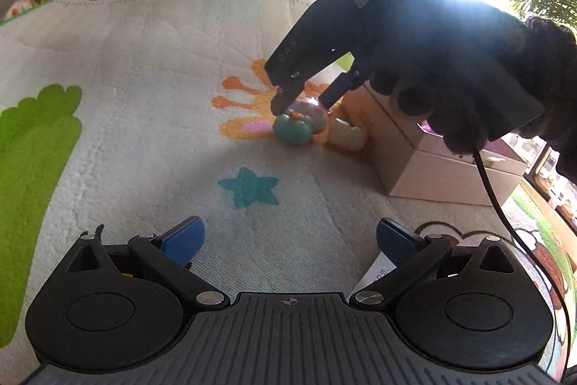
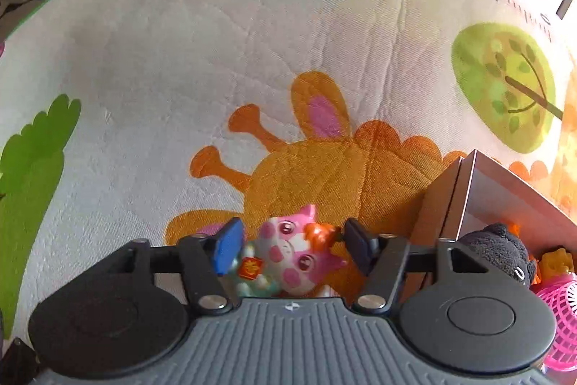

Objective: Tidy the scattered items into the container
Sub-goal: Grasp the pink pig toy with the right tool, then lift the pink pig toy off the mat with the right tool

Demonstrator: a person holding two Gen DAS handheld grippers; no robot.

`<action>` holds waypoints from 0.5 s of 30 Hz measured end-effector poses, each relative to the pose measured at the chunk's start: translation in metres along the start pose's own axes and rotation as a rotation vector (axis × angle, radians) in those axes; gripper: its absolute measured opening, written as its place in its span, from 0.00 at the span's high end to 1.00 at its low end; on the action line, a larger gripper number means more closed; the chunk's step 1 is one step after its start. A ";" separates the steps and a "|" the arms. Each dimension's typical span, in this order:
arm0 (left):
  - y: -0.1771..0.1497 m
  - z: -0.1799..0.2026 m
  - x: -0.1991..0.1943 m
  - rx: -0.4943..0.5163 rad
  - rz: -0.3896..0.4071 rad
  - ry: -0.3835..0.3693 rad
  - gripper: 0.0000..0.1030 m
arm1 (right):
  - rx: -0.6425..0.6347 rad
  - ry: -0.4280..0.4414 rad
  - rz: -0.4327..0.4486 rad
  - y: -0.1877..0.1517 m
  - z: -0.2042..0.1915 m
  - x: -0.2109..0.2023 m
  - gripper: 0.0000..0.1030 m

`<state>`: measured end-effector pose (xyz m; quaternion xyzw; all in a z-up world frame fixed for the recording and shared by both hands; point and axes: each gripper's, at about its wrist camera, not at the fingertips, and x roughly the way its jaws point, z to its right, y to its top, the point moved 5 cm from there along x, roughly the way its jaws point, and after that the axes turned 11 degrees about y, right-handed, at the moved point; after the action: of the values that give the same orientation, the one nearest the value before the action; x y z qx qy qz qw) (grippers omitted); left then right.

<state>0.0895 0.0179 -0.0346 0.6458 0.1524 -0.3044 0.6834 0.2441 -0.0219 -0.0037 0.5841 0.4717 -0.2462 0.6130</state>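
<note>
While the left gripper (image 1: 290, 239) hangs with jaws wide and empty over the play mat (image 1: 144, 67), the right gripper (image 2: 288, 242) straddles the pink cat figurine (image 2: 288, 251) lying on the mat beside the cardboard box (image 2: 479, 190), pads not clearly pressing it.

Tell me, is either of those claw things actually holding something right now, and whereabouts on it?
The right gripper straddles the pink pig toy at its sides; whether the pads press cannot be told. The left gripper holds nothing.

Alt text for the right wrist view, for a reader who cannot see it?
The right gripper straddles a pink-and-white pig figurine lying on a cartoon-printed play mat. At right, an open cardboard box holds a black plush toy.
</note>
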 end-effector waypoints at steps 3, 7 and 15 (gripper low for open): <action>0.000 0.000 0.000 -0.003 0.001 -0.003 0.00 | -0.089 0.038 0.044 -0.014 -0.014 -0.023 0.55; 0.000 -0.002 -0.002 -0.012 0.005 -0.015 0.00 | -0.117 0.120 0.131 -0.041 -0.016 -0.077 0.57; 0.000 -0.001 -0.003 -0.009 0.003 -0.020 0.00 | -0.027 0.225 0.285 -0.138 0.043 -0.200 0.58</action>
<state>0.0874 0.0198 -0.0324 0.6399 0.1458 -0.3091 0.6882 0.0521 -0.1397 0.0976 0.6607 0.4528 -0.0835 0.5929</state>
